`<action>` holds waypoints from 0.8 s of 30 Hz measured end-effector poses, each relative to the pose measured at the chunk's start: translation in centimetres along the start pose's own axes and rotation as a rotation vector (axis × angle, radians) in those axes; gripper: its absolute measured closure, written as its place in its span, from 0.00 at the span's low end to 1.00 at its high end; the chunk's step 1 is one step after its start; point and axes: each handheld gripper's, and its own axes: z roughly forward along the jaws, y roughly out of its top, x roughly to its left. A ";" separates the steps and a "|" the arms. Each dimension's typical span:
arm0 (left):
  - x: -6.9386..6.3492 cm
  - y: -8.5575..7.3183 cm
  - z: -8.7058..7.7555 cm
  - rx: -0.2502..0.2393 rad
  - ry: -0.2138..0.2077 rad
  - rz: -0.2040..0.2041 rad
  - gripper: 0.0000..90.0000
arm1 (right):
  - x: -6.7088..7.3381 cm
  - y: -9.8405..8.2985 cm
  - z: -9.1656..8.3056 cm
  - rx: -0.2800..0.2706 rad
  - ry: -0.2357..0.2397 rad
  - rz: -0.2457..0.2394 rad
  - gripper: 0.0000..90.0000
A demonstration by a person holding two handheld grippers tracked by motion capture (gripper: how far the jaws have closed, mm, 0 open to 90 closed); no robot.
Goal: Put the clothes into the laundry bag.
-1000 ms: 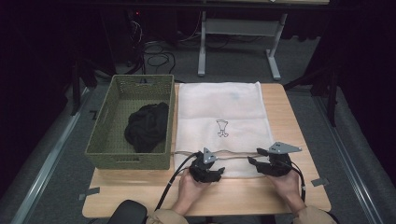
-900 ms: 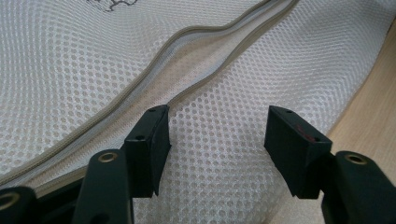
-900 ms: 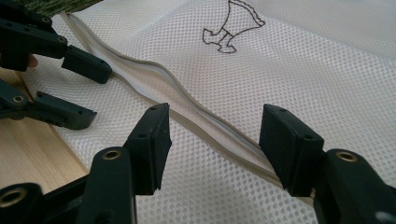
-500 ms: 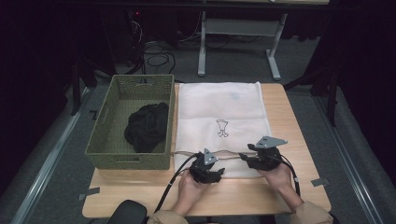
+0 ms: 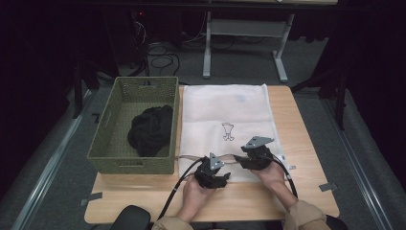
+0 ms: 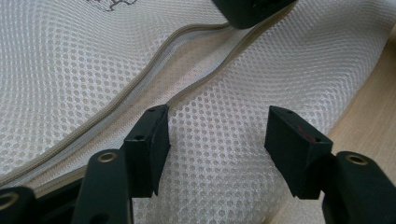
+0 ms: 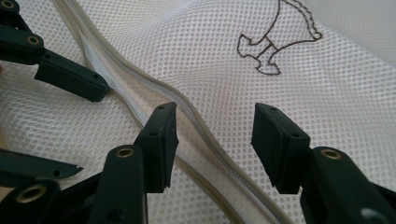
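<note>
We can't really see the near edge of the white mesh laundry bag from the high view, since both hands and the tools sit right on top of it there. The mesh bag lies flat on the wooden table, just right of the green basket, and what the dark bundle in that basket actually is, we can't make out. The little brown print on the bag is cut off at the top in the right gripper view.

Our left gripper sits low over the bag's near edge, jaws spread apart with only mesh between them, nothing pinched. The open zipper runs just beside its left jaw. The left hand comes in from the bottom edge and wraps the tool from behind.

Our right gripper is a bit further up and to the right, angled toward the left one, straddling the zipper line. Its jaws have just been closing in, but they're apart and not pressing the fabric. The right hand holds it from behind, sleeve at the table's edge.
</note>
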 end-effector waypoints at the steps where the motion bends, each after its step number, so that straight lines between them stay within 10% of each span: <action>1: 0.0 0.0 0.0 0.001 0.000 0.002 0.45 | 0.1 0.0 0.3 0.005 0.002 -0.002 0.56; 24: 0.0 0.0 0.0 0.002 0.003 0.005 0.45 | 0.4 0.2 3.2 0.069 0.001 0.011 0.60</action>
